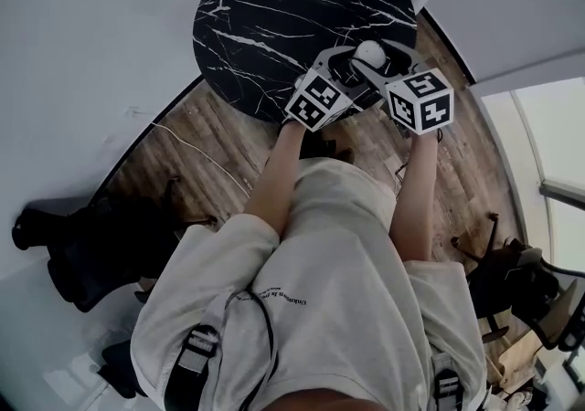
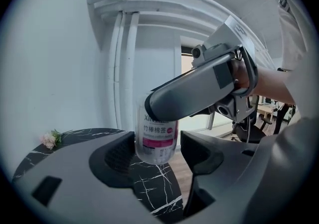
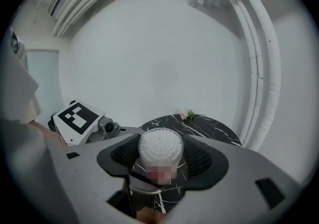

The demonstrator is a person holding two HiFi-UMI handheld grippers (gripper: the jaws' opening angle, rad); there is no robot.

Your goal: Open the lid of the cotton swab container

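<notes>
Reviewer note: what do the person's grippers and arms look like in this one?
The left gripper and right gripper are grey moulded plastic with broad rounded jaws and dark ribbed pads. Each carries a white cube bearing black square markers. The forearms are bare below a light beige short-sleeved shirt with buckled straps.

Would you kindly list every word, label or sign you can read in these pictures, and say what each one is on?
"XIN": top of the label on the cotton swab container, the rest covered.
"竹棒棉签": same label, below that.
Smaller line beneath it: too blurred to read.
Print on the shorts: too small to read.
Left cube and right cube: square markers only, no words.
</notes>
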